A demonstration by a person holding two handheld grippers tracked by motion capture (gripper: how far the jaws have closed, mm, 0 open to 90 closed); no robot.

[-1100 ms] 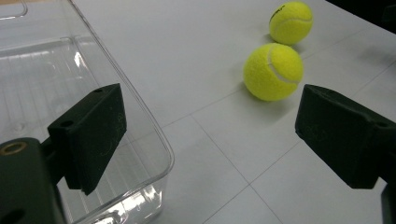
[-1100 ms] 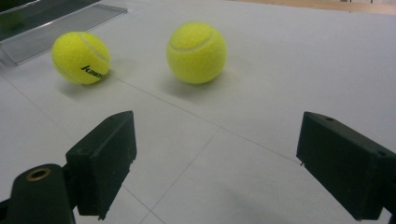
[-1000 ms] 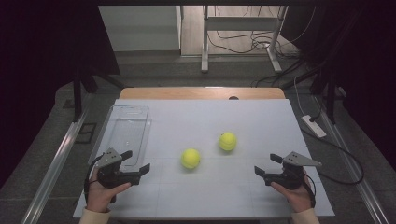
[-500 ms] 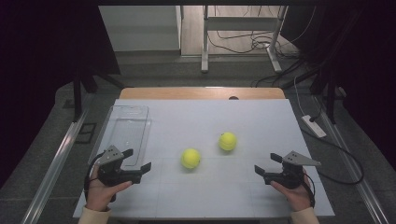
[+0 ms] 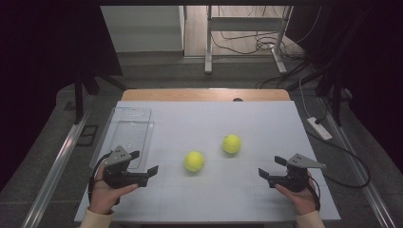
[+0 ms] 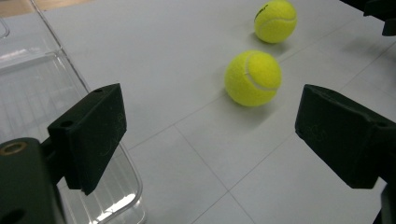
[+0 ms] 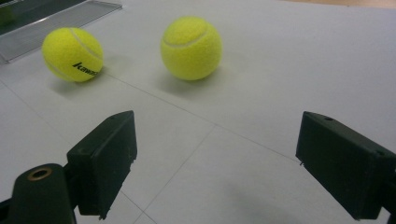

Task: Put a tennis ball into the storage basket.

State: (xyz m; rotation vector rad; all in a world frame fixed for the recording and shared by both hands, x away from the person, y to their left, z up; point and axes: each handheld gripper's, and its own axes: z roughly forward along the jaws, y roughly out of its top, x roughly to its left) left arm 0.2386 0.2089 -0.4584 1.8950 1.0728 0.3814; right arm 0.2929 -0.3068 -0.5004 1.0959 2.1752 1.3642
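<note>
The left gripper (image 5: 143,166) and the right gripper (image 5: 272,166) are both black, each with two blocky, flat-faced jaws and a grey three-cornered plate on top. In the gripper views the jaw pads (image 6: 91,133) look matt and faintly scuffed, with small screw holes on their upper edges, and a brass-coloured ringed hole sits in the black body at the lower left (image 7: 39,174). A thin black cable loops from each gripper. Pale cream sleeve cuffs (image 5: 95,218) cover both wrists.
</note>
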